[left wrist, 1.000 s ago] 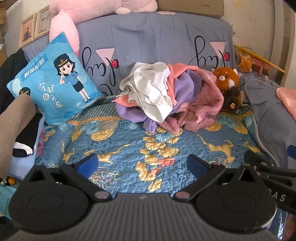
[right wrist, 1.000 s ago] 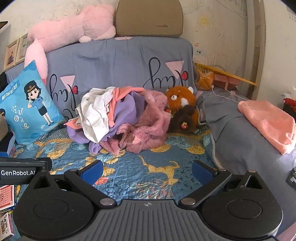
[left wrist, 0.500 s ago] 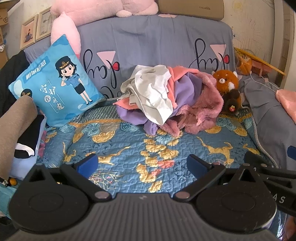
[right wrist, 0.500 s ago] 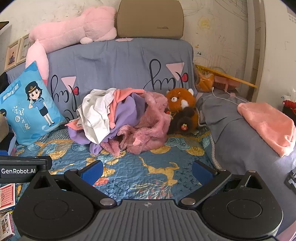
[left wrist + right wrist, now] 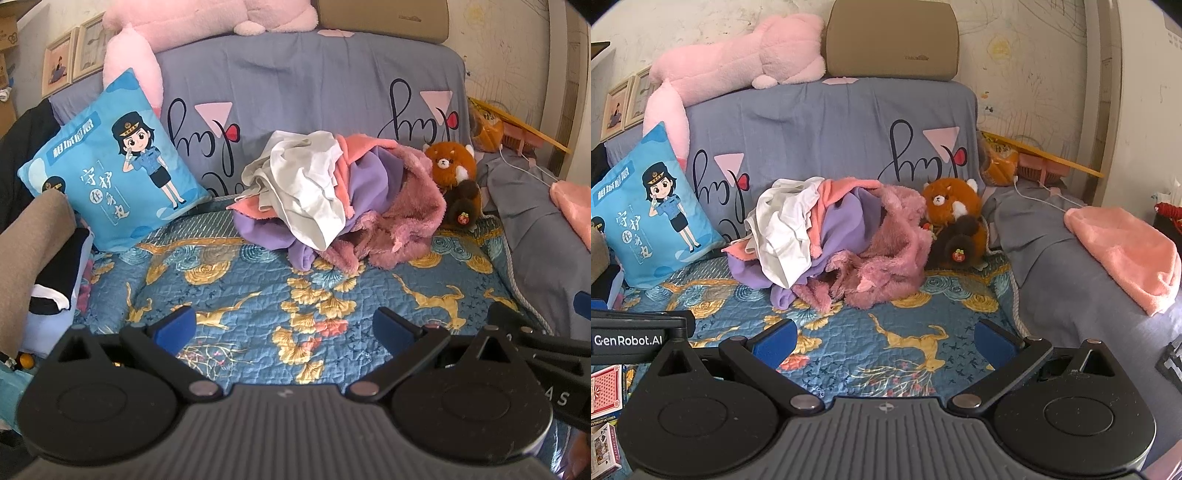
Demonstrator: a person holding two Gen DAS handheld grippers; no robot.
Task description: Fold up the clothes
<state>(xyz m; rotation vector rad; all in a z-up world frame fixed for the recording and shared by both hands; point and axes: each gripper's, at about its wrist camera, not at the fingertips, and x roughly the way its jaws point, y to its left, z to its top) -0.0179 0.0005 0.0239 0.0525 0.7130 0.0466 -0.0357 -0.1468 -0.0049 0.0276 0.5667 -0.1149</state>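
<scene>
A heap of clothes lies against the sofa back: a white garment [image 5: 306, 188] [image 5: 783, 229] on top, a purple one [image 5: 365, 188] [image 5: 842, 229] and a fuzzy pink one [image 5: 406, 221] [image 5: 886, 254] beneath and to the right. My left gripper [image 5: 284, 328] is open over the blue patterned quilt [image 5: 240, 280], well short of the heap, with nothing between its fingers. My right gripper [image 5: 884, 341] is open too, empty, above the quilt [image 5: 923, 325] in front of the heap.
A blue cartoon pillow [image 5: 114, 173] leans at the left, a red-panda plush [image 5: 955, 218] sits right of the heap, and a pink towel [image 5: 1126, 247] lies on the grey cover. Folded dark clothes [image 5: 48, 266] are stacked far left. Playing-card boxes [image 5: 605, 391] lie lower left.
Both cameras have pulled back and dropped slightly, so the heap sits a little farther and lower in view. The grippers stay open and nothing on the sofa has moved.
</scene>
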